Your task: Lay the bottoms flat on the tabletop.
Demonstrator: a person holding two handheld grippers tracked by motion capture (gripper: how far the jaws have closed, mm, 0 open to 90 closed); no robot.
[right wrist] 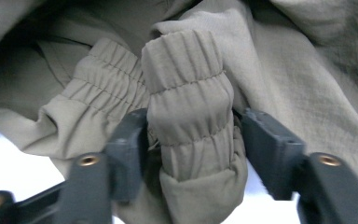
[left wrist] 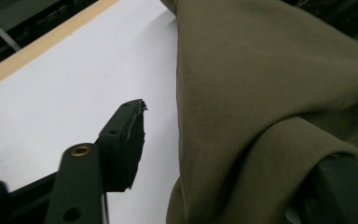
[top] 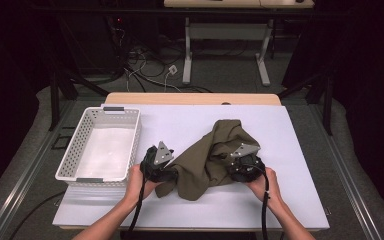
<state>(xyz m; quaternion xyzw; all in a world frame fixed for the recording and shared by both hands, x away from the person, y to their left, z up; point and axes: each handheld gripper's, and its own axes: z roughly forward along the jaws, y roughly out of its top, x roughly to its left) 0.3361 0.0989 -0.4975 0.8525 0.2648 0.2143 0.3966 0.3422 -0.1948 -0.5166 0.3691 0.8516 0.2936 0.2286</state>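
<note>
Olive-green crumpled fabric garment (top: pixel 207 157) was lying on white table (top: pixel 290 150), not yet placed in white perforated plastic basket (top: pixel 70 157). Right gripper (right wrist: pixel 193 144) was clamped on its elastic waistband (right wrist: pixel 189 107); left gripper (left wrist: pixel 223 154) was parted, cloth draped over one jaw, unpinched.

no readable text, labels or signs

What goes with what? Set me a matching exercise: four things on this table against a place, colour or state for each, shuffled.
Things:
1. basket
2. garment
3. left hand-held gripper
4. right hand-held gripper

Descriptions:
A. olive, crumpled mid-table
B. white, empty, at the table's left
C. elastic band between its jaws
D. one jaw bare, the other under the garment

Pairs: 1-B, 2-A, 3-D, 4-C
</note>
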